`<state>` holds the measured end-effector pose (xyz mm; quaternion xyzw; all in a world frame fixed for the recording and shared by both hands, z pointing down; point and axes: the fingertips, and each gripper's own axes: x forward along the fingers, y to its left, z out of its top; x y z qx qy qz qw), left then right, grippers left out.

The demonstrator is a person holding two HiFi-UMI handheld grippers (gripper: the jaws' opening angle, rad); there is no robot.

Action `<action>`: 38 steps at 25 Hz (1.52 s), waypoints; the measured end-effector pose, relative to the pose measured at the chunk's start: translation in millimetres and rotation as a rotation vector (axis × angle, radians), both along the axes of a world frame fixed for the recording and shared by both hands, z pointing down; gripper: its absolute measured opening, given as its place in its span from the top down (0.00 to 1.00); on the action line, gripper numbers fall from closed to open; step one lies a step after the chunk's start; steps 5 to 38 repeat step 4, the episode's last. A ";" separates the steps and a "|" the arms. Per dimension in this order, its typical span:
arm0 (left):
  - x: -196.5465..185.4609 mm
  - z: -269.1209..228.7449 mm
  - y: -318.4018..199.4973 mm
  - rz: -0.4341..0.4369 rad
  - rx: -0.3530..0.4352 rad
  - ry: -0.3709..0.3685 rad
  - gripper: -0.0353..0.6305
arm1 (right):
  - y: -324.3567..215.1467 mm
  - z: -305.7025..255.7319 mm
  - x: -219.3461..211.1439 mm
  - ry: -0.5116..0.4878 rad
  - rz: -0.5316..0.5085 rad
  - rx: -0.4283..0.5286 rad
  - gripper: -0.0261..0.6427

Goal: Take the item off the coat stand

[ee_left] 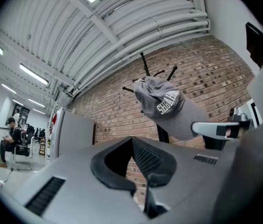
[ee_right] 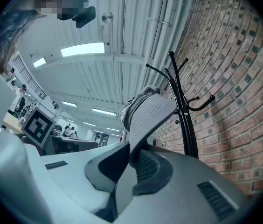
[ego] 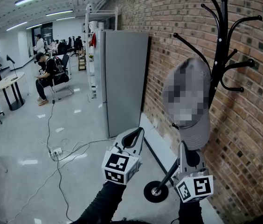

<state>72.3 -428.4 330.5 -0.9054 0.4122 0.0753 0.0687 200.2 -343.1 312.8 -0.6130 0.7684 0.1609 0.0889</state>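
Observation:
A grey cap (ego: 197, 132) hangs against the black coat stand (ego: 220, 55) by the brick wall; I cannot tell whether it still rests on a hook. My right gripper (ego: 183, 146) is below the cap, shut on its brim. In the right gripper view the brim (ee_right: 148, 115) runs down between the jaws of the right gripper (ee_right: 130, 153), with the stand (ee_right: 187, 120) behind. My left gripper (ego: 134, 135) is to the cap's left, shut with nothing in it. In the left gripper view the left gripper (ee_left: 131, 140) points at the cap (ee_left: 169, 108).
The stand's round base (ego: 155, 191) sits on the floor beside the brick wall (ego: 252, 125). A tall grey cabinet (ego: 124, 78) stands to the left. Cables and a power strip (ego: 54, 152) lie on the floor. People sit far left near a round table (ego: 10, 80).

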 end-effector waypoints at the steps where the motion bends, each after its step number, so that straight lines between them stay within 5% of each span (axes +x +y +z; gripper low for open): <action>1: -0.7 -0.2 0.4 0.000 0.000 0.000 0.94 | 0.3 -0.2 -0.5 -0.001 0.000 0.000 0.92; 38: -2.4 -1.0 1.4 0.000 0.001 0.001 0.94 | 0.9 0.1 -1.2 -0.009 0.002 -0.003 0.92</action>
